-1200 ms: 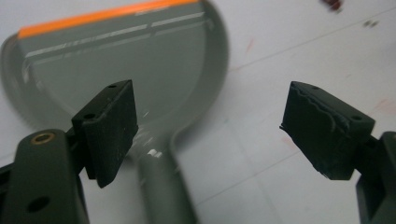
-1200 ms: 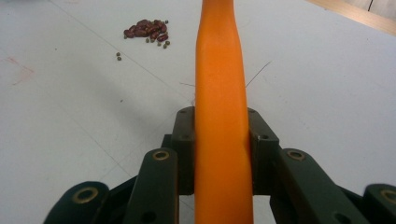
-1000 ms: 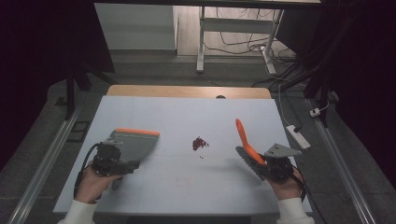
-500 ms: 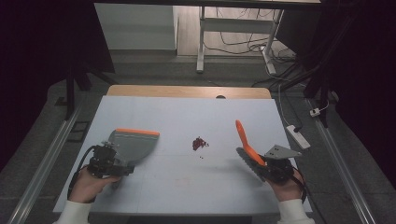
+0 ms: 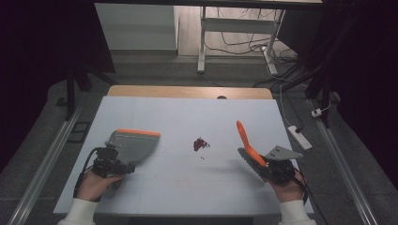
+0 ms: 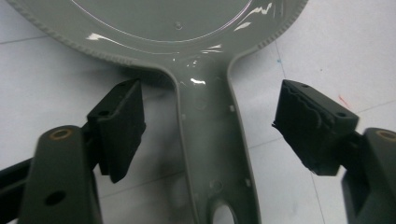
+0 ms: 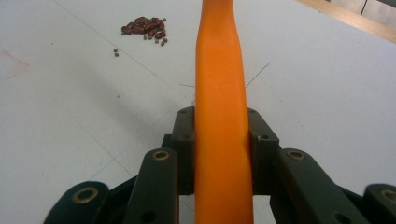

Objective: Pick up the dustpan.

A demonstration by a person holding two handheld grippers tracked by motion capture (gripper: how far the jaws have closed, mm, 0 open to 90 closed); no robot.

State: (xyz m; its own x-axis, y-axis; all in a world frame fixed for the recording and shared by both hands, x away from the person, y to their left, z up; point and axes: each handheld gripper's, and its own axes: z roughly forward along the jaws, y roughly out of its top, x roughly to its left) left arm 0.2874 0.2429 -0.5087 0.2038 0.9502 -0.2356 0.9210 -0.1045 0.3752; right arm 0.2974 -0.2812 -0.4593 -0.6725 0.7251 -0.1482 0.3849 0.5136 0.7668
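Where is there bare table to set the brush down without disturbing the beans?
The white table is bare along its far half, beyond the grey dustpan with orange lip and the orange-handled brush. The near middle strip between both hands is also free. Only the centre, around the small pile of red beans, is occupied.

Lab or test room, not a home. Pale blue-white counter (image 5: 187,187) with a bare wooden strip along its far edge, standing on grey floor. Metal rails (image 5: 42,164) run along the floor on both sides of it. Surroundings dark, hung with black. Behind: white frame legs (image 5: 202,37) of another table, loose cables (image 5: 244,42) tangled on the floor beneath. A white power strip (image 5: 298,137) lies on the floor at the right, cord trailing off.
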